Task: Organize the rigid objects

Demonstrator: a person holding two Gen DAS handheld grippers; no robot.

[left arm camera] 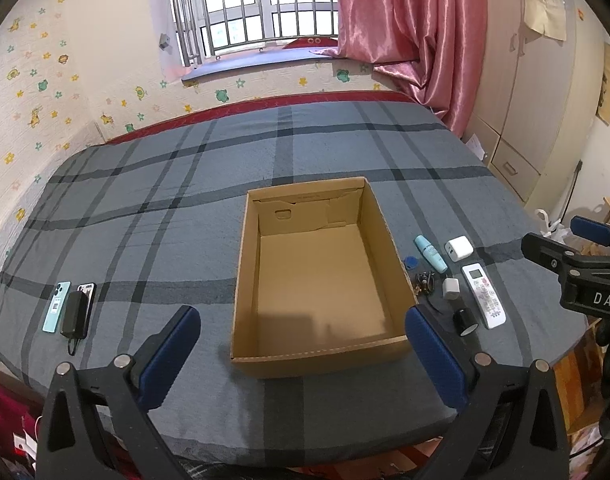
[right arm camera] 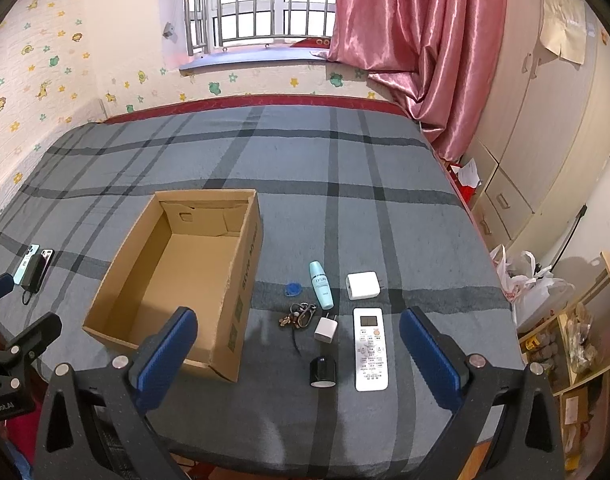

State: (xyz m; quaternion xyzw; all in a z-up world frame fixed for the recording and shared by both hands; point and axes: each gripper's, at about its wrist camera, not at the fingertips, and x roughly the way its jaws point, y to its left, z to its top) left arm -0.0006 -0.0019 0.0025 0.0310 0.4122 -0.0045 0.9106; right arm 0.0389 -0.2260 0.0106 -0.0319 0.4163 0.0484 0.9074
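An open, empty cardboard box sits on the plaid bed. Right of it lie a white remote, a teal bottle, a white charger block, a small white plug, a black cylinder, keys and a blue tag. Left of the box lie a teal phone, a second phone and a black power bank. My left gripper is open before the box. My right gripper is open above the remote group.
The bed runs back to a stickered wall and a barred window. A pink curtain hangs at the right. Wardrobes, plastic bags and shelves stand beside the bed's right edge.
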